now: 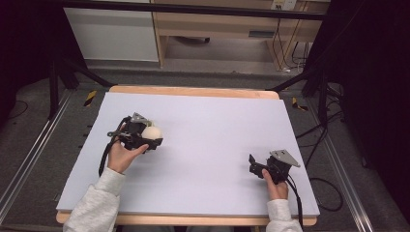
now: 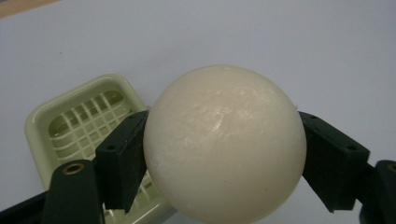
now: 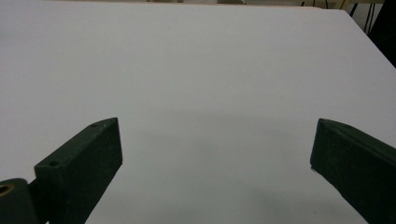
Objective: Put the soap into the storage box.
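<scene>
1. Left tongs [image 2: 224, 154]: jaws clamped on both sides of the cream ball [image 2: 224, 144], held just above the green slatted dish [image 2: 70, 126].
2. Right tongs [image 3: 217, 158]: jaws spread wide, empty, well apart from the dish, over the table [image 3: 210, 70].

In the left gripper view, the cream ball [image 2: 224, 144] clamped in my left tool [image 2: 224, 154] has its underside cut off by the bottom edge. The ball and the near jaw cover the right and near part of the pale green slotted tray [image 2: 81, 116]; its far-right rim and near corner cannot be inspected, and I cannot tell whether the ball touches it. In the high view, my left tool [image 1: 153, 137] hides most of the ball [image 1: 153, 132], and the tray is concealed beneath tool and hand. In the right gripper view, both jaws of my right tool [image 3: 217, 154] run off the bottom edge. The desk [image 1: 208, 121] has its near edge partly covered by my sleeves.
</scene>
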{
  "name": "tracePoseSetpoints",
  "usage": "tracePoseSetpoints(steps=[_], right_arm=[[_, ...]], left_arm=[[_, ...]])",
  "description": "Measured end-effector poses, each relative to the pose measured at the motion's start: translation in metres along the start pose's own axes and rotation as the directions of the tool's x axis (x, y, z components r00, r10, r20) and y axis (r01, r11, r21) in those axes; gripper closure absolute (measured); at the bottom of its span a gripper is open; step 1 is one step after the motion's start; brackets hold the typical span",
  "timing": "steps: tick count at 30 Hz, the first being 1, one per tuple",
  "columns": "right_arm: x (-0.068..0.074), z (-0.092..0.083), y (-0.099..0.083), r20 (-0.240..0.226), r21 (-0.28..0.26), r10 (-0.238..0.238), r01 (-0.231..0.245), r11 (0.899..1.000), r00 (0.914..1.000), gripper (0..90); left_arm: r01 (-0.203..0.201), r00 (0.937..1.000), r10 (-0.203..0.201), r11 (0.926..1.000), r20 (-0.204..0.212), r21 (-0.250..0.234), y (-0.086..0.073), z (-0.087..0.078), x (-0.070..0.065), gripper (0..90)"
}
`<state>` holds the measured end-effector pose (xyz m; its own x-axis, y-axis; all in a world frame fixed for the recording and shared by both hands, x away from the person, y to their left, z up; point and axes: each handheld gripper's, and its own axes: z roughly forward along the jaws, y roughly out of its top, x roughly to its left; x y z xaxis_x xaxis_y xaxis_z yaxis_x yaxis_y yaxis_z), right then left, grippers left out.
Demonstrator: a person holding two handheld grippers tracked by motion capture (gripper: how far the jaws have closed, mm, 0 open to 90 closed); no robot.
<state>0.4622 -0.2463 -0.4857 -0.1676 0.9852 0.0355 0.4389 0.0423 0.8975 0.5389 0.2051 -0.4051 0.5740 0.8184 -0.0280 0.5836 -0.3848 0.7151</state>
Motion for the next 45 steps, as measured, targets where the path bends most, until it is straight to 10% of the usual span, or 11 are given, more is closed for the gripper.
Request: tracePoseSetpoints(steps=[45], right_arm=[[0.000,0.000,0.000,0.001,0.001,-0.002,0.002,1.000,1.0000,2.6]], left_arm=[[0.100,0.9906,-0.095,0.9937,-0.099,0.050,-0.004,0.025,0.053,23.1]])
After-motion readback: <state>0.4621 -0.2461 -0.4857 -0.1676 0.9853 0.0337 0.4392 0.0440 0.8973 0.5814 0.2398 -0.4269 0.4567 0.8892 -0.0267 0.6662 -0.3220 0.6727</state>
